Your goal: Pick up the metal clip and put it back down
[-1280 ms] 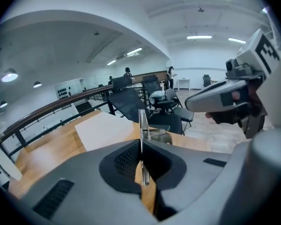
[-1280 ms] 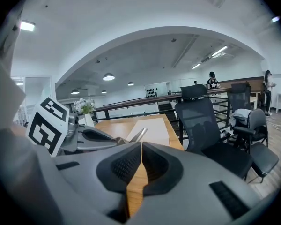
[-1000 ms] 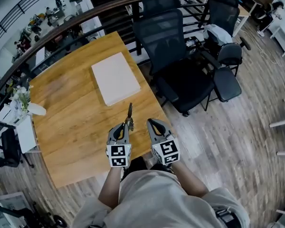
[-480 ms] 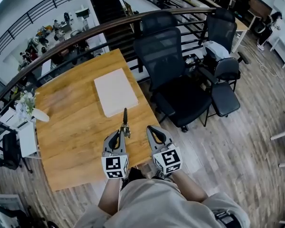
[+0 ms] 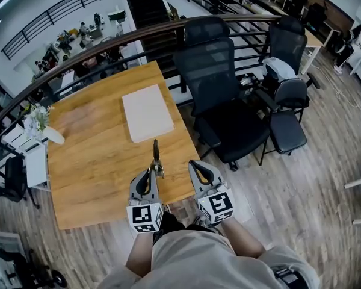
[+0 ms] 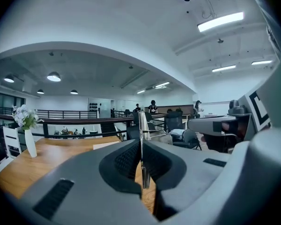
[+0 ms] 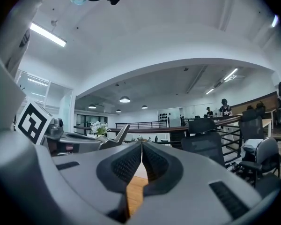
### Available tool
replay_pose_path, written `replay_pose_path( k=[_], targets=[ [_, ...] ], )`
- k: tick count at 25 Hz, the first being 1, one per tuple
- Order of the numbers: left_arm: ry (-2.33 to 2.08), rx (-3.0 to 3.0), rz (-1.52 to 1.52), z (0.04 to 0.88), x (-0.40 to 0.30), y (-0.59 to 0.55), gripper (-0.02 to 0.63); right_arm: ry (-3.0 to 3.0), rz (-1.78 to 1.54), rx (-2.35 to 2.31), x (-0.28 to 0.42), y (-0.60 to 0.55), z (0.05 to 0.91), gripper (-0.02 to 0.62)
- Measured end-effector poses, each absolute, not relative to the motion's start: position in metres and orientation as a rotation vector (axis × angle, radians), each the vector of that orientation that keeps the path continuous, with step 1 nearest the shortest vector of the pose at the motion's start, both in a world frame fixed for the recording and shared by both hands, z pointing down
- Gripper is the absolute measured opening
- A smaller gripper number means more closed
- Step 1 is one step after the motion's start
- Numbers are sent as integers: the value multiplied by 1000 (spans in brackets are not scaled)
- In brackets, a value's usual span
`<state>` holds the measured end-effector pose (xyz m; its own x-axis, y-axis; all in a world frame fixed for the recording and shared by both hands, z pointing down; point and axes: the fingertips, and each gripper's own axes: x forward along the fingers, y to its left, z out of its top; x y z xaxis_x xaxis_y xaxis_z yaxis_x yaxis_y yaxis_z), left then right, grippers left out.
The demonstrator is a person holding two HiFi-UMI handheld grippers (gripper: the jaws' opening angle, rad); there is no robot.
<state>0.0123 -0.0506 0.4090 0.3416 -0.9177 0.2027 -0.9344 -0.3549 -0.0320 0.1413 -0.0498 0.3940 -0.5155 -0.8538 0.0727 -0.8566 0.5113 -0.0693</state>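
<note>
Left gripper point(image 6: 141, 149) is clamped on the metal clip point(image 5: 156, 155), pads pressed onto its lower end. The rest of the strip sticks out past the tips toward the middle of the head view. It looks lifted off the table point(image 5: 90, 161), over the near edge, low and centre in that view. My right gripper point(image 7: 141, 149) sits just beside it to the right, jaws together with nothing in them.

I judge the clip to be light, stiff and thin. Its bare metal is probably slick, so held by one end it could pivot. A grip nearer its middle, flat faces against the pads, would be steadier.

The table is bare wood with a white board point(image 5: 147, 112) lying flat above centre and a vase of flowers point(image 5: 39, 124) at its left edge. Black office chairs point(image 5: 219, 95) stand on plank flooring to the right, and a curved railing point(image 5: 78, 56) crosses the upper left.
</note>
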Motion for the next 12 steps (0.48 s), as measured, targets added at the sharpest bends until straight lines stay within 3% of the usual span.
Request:
replay_pose_path(
  k=[12],
  targets=[
    [-1794,2458,300,411,11,-30,25,-2759,150,1407,129,-33,401,26]
  ],
)
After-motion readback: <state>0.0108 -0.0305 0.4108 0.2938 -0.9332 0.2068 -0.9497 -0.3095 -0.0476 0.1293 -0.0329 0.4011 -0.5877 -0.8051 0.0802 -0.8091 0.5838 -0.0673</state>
